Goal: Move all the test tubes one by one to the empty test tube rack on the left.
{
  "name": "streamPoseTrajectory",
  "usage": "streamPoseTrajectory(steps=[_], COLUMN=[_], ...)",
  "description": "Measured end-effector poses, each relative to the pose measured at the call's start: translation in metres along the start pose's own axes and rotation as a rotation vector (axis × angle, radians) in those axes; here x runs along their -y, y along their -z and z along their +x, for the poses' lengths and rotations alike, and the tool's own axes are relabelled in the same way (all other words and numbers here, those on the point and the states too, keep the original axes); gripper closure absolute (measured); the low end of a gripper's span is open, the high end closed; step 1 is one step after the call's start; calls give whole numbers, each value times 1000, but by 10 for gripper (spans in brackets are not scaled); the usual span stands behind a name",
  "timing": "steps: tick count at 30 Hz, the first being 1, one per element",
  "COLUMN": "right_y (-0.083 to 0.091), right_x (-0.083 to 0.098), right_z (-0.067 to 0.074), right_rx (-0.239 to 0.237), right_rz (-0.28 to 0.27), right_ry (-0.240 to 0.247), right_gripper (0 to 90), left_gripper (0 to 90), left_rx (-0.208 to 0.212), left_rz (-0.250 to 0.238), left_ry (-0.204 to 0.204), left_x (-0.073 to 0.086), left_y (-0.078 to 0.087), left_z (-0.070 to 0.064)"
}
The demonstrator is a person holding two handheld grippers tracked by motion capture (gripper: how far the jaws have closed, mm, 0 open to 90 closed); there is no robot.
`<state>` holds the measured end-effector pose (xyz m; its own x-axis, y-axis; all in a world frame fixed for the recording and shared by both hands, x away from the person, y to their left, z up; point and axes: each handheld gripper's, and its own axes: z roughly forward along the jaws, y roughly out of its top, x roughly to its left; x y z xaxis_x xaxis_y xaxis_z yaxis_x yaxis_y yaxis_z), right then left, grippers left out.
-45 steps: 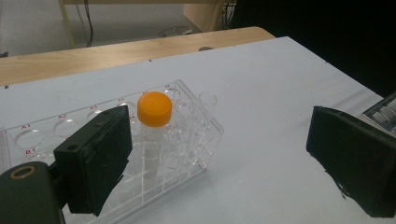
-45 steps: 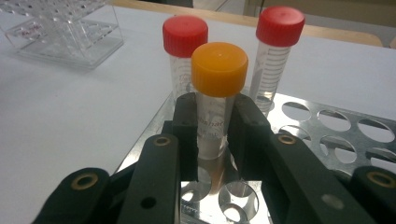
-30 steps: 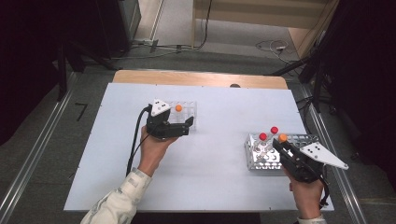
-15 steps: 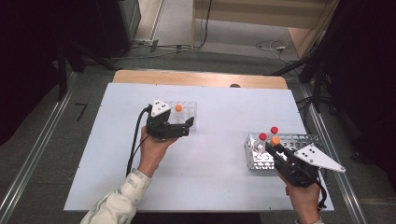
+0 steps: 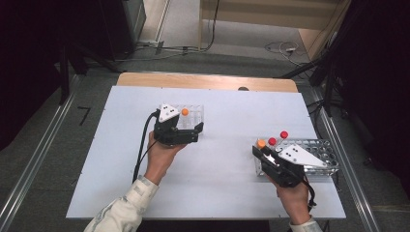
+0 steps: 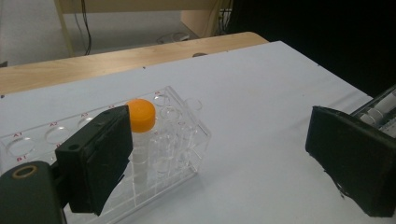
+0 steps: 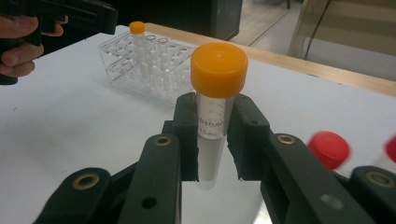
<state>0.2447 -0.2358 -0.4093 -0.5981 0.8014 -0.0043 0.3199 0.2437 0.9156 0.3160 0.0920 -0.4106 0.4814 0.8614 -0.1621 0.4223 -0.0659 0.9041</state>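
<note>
On the white surface [image 5: 227, 121] we steady the clear rack [image 5: 192, 114] beside our left claw [image 6: 219, 154], its jaws spread. Our right claw [image 7: 215, 140] pinches the orange-capped tube [image 7: 212, 116] below its cap, lifted above the surface beside the metal rack [image 5: 319, 151]. The tube looks light, stiff and slick, so we grip mid-body.

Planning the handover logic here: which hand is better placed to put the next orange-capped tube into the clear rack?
Right. The right gripper is shut on an orange-capped tube, held upright. The left gripper stands open beside the clear rack, holding nothing.
</note>
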Motion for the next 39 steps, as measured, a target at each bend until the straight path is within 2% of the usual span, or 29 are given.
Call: streamPoseTrajectory(steps=[8, 10, 17, 23, 28, 33, 39], right_y=[-35, -44, -70, -93, -102, -107, -110], right_x=[-5, -5, -7, -5, -6, -9, -10], right_z=[17, 20, 33, 36, 41, 49, 54], right_rx=[-33, -37, -48, -39, -47, -62, -72], right_rz=[39, 50, 83, 119, 120, 119, 118], right_ry=[29, 23, 34, 37, 36, 41, 45], right_gripper=[715, 715, 715, 714, 715, 715, 715], left_gripper=[78, 78, 100, 115, 144, 212, 377], left_rx=[16, 23, 63, 97, 132, 172, 203], left_rz=[-13, -13, -16, -7, -4, 16, 38], left_ry=[0, -5, -21, -44, -55, -79, -107], left_x=[-1, -1, 0, 1, 2, 6, 10], left_y=[4, 4, 5, 3, 0, -9, -15], left_z=[-3, -5, -15, -24, -34, -44, -49])
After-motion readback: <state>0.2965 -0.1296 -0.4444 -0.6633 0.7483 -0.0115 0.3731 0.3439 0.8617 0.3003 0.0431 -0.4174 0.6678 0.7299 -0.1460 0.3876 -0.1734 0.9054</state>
